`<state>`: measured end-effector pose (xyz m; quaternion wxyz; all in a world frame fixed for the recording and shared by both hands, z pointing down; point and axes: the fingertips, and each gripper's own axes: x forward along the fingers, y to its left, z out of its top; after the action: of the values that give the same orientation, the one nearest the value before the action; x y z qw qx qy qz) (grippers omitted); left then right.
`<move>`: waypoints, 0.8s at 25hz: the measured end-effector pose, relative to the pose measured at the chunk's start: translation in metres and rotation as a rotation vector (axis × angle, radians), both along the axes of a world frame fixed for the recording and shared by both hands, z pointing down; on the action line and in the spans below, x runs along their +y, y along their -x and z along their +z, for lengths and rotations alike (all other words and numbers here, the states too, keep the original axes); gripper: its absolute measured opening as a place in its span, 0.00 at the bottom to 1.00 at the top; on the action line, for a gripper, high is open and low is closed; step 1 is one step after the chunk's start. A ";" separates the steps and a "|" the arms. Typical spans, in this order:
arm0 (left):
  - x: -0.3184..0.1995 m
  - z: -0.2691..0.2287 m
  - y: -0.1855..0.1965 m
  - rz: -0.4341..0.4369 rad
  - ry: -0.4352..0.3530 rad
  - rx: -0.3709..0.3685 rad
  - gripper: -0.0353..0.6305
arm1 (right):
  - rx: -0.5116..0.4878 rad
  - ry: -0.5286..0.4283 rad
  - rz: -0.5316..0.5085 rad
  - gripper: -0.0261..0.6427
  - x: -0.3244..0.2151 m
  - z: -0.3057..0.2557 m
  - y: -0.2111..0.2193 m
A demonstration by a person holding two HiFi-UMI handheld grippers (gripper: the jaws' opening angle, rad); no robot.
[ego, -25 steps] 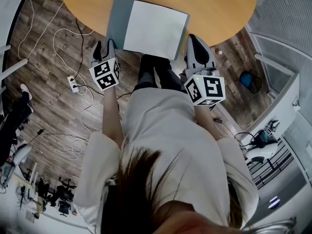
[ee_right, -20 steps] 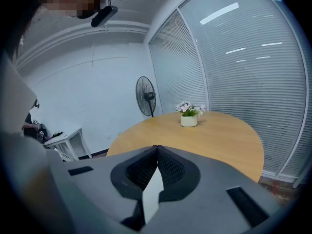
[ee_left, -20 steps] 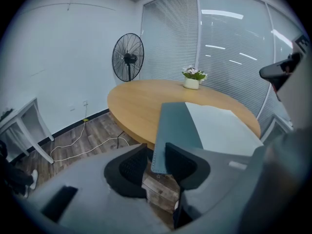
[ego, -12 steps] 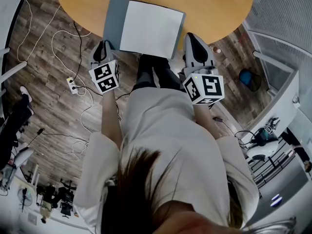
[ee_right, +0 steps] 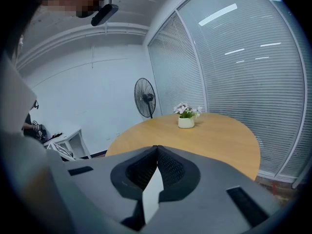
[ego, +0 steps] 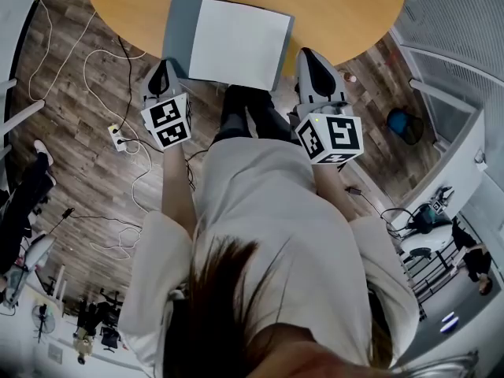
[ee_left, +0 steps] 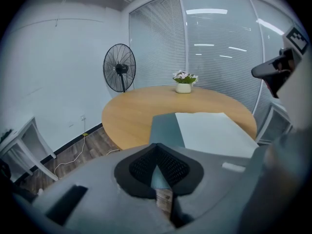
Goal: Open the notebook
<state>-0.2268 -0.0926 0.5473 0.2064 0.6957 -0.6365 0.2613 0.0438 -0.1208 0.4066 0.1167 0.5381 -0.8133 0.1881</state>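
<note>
The notebook lies open on the round wooden table [ego: 346, 10], at its near edge. Its grey cover [ego: 178, 31] is folded out to the left and a white page [ego: 236, 44] faces up. In the left gripper view the cover [ee_left: 165, 129] and the page [ee_left: 212, 133] lie just ahead. My left gripper [ego: 161, 75] hovers off the notebook's near left corner, shut with nothing in it [ee_left: 157, 149]. My right gripper [ego: 313, 68] is off the near right corner, shut [ee_right: 157, 150]. A white sliver shows in the slot behind its tips; I cannot tell what it is.
A white pot of flowers [ee_left: 184, 84] [ee_right: 186, 118] stands at the table's far side. A pedestal fan [ee_left: 119, 68] stands by the wall, beside glass walls with blinds. White cables and a power strip [ego: 118, 136] lie on the wood floor to the left.
The left gripper's jaws have come together from open, and it has lifted slightly near the notebook's left corner. The right gripper has not moved.
</note>
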 end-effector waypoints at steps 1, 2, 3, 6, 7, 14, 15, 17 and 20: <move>-0.002 -0.005 -0.002 0.005 -0.010 0.000 0.08 | -0.001 -0.005 0.002 0.04 -0.001 -0.002 -0.001; -0.005 -0.011 -0.004 0.006 -0.023 0.005 0.08 | -0.002 -0.010 0.004 0.04 -0.002 -0.003 -0.003; -0.008 -0.017 -0.006 0.007 -0.036 0.011 0.08 | -0.003 -0.016 0.006 0.04 -0.003 -0.005 -0.005; -0.016 -0.035 -0.016 0.016 -0.077 0.030 0.08 | -0.006 -0.032 0.010 0.04 -0.006 -0.010 -0.014; -0.019 -0.042 -0.020 0.023 -0.092 0.034 0.08 | -0.008 -0.035 0.012 0.04 -0.007 -0.012 -0.017; -0.040 -0.088 -0.046 0.069 -0.189 0.046 0.08 | -0.015 -0.072 0.042 0.04 -0.014 -0.029 -0.046; -0.043 -0.092 -0.049 0.073 -0.198 0.048 0.08 | -0.015 -0.077 0.047 0.04 -0.015 -0.032 -0.049; -0.048 -0.102 -0.056 0.082 -0.218 0.052 0.08 | -0.016 -0.085 0.056 0.04 -0.016 -0.036 -0.056; -0.057 -0.119 -0.067 0.096 -0.253 0.064 0.08 | -0.020 -0.095 0.068 0.04 -0.018 -0.041 -0.065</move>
<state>-0.1598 -0.1492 0.4288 0.1246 0.7539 -0.6234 0.1660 0.1086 -0.1388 0.3656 0.0763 0.5684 -0.8037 0.1583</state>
